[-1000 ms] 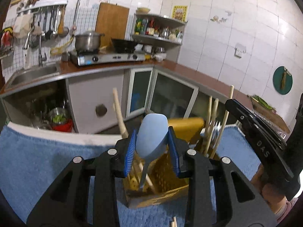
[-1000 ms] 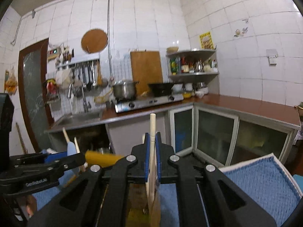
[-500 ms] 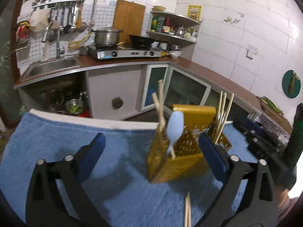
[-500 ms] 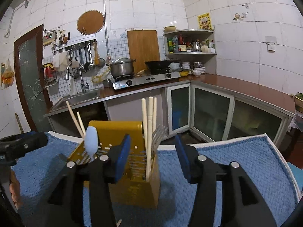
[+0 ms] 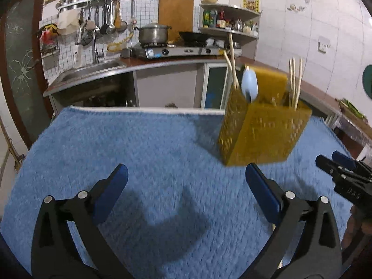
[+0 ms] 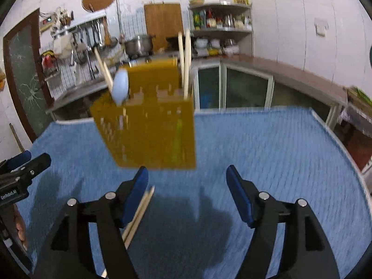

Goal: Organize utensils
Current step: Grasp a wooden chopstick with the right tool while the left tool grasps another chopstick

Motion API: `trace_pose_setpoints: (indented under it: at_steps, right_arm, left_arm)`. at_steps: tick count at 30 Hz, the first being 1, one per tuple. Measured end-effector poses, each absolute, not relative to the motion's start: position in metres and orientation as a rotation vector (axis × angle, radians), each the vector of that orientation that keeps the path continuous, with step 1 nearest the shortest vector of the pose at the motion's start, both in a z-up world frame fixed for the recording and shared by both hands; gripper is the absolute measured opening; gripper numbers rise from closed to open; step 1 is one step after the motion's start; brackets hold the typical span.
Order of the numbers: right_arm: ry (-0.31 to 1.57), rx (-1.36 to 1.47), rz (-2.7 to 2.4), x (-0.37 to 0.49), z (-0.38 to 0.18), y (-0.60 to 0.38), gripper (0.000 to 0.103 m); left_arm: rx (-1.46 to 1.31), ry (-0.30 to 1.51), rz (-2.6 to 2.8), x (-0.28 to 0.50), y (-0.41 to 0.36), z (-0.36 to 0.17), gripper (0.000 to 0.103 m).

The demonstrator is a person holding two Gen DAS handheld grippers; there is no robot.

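Blue towel [image 6: 267, 144], chopsticks [image 6: 139, 209] beside right claw [image 6: 187, 194]

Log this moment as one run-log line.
left hand-held gripper: open, empty | right hand-held gripper: opening, empty | loose wooden chopsticks: on blue towel

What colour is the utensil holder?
Mustard yellow; the utensil holder shows best in the right wrist view.

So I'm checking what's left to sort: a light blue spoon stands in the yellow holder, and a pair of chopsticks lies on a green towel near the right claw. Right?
Almost. The towel is blue, not green. The right wrist view shows the chopsticks on it beside the right claw, and the light blue spoon in the yellow holder.
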State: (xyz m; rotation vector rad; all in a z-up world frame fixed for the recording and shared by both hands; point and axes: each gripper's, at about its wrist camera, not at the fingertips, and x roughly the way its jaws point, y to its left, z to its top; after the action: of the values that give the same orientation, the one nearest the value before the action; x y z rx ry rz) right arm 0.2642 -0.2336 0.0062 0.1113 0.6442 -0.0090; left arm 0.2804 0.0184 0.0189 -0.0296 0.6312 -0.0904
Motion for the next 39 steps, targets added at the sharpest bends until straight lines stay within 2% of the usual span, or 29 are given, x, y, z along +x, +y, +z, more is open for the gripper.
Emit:
trace_pose_setpoints:
  at_steps: [10,14,19,27,33,34,36,39]
  right_arm:
    - [0.800,0.128,0.000,0.268,-0.038,-0.213,0.067]
    - [0.834,0.121,0.001,0.272,-0.048,-0.205,0.063]
    - [0.870,0.115,0.001,0.280,-0.054,-0.194,0.049]
    - [0.865,0.156,0.008,0.280,-0.048,-0.190,0.043]
    - [0.871,0.125,0.028,0.285,-0.048,-0.175,0.035]
    - [0.863,0.113,0.022,0.285,-0.048,-0.173,0.033]
    - [0.861,0.094,0.030,0.284,-0.049,-0.170,0.022]
    - [0.879,0.082,0.031,0.283,-0.049,-0.167,0.017]
  left_arm:
    - [-0.051,0.720,-0.095,0.281,0.022,-0.029,0.098]
    - [-0.059,0.737,-0.089,0.284,0.024,-0.034,0.098]
    - [-0.059,0.775,-0.096,0.288,0.024,-0.041,0.098]
    - [-0.081,0.805,-0.099,0.291,0.027,-0.047,0.098]
    - [-0.072,0.803,-0.099,0.289,0.026,-0.046,0.098]
    - [-0.072,0.803,-0.099,0.289,0.026,-0.046,0.098]
    - [-0.077,0.802,-0.098,0.289,0.026,-0.046,0.098]
    - [-0.083,0.803,-0.101,0.289,0.027,-0.046,0.098]
